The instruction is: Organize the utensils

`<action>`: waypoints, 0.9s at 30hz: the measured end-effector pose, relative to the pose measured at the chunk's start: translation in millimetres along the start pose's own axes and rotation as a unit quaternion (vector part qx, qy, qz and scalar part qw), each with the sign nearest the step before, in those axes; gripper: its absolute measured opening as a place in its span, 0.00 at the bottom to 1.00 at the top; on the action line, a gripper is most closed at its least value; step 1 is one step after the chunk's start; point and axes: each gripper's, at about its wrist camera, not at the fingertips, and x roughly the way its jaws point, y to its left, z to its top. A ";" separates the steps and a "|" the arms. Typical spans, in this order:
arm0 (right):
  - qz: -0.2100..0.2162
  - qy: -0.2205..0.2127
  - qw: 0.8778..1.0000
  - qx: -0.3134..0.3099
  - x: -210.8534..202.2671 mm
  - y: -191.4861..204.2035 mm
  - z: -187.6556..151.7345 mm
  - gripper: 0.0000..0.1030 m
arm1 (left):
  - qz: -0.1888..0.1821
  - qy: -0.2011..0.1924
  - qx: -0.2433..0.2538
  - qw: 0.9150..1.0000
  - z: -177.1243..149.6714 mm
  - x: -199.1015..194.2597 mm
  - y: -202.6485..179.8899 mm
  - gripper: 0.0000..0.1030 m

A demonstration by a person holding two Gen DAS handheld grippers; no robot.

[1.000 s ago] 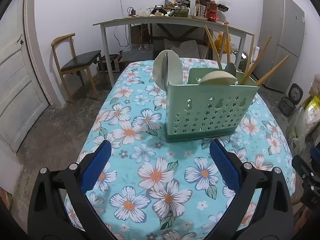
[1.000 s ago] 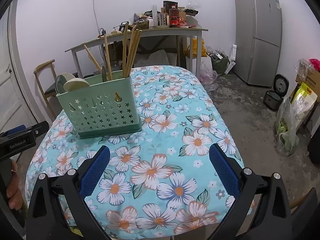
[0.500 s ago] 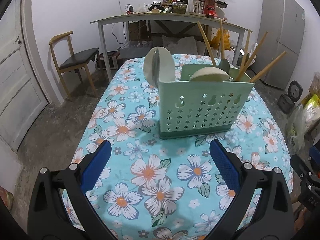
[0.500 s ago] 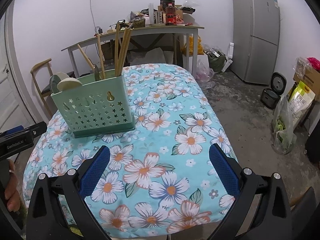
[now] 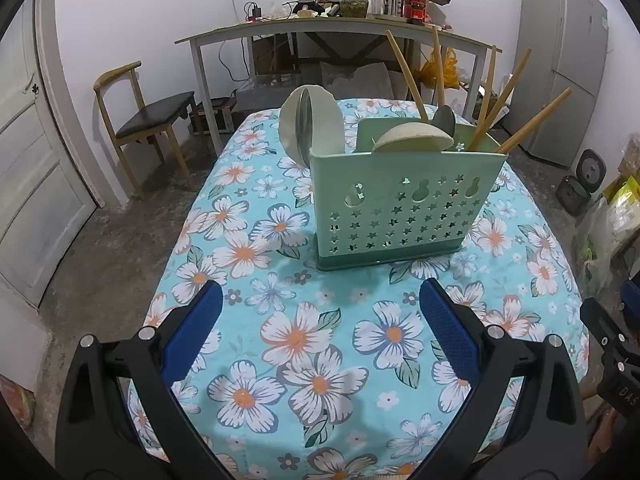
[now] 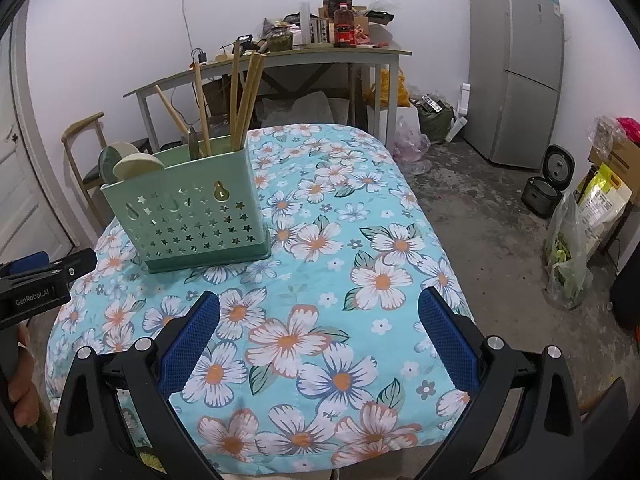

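A green perforated utensil holder (image 5: 404, 204) stands upright on the floral tablecloth (image 5: 296, 336); it also shows in the right wrist view (image 6: 188, 216). Several wooden chopsticks (image 5: 516, 120) lean out of its right compartment. Cream spoons (image 5: 412, 138) and a round cream ladle (image 5: 312, 124) stick out at its left and middle. My left gripper (image 5: 320, 316) is open and empty, hovering over the cloth in front of the holder. My right gripper (image 6: 320, 320) is open and empty, to the holder's right and nearer the table's front edge.
A wooden chair (image 5: 148, 112) stands left of the table. A cluttered side table (image 5: 332, 32) is behind, a grey fridge (image 6: 516, 64) at back right. Bags (image 6: 572, 248) and a rice cooker (image 6: 546, 192) sit on the floor at right.
Both grippers have drawn back and up from the holder, which now looks smaller and farther. Both stayed open and empty.
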 end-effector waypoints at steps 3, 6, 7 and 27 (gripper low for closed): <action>0.003 0.000 1.000 -0.001 1.0 0.7 2.3 0.94 | 0.002 -0.002 0.002 1.000 1.2 -0.3 0.2 0.92; 0.004 0.002 1.000 -0.003 2.2 0.7 2.6 0.94 | 0.006 -0.004 0.004 1.000 2.4 -0.1 -0.2 0.92; 0.005 0.004 1.000 -0.003 2.8 0.6 2.8 0.94 | 0.007 -0.005 0.005 1.000 2.7 0.1 -0.3 0.92; 0.017 0.025 0.999 -0.020 15.9 4.6 9.9 0.94 | 0.028 0.006 0.004 1.000 2.2 6.4 15.9 0.92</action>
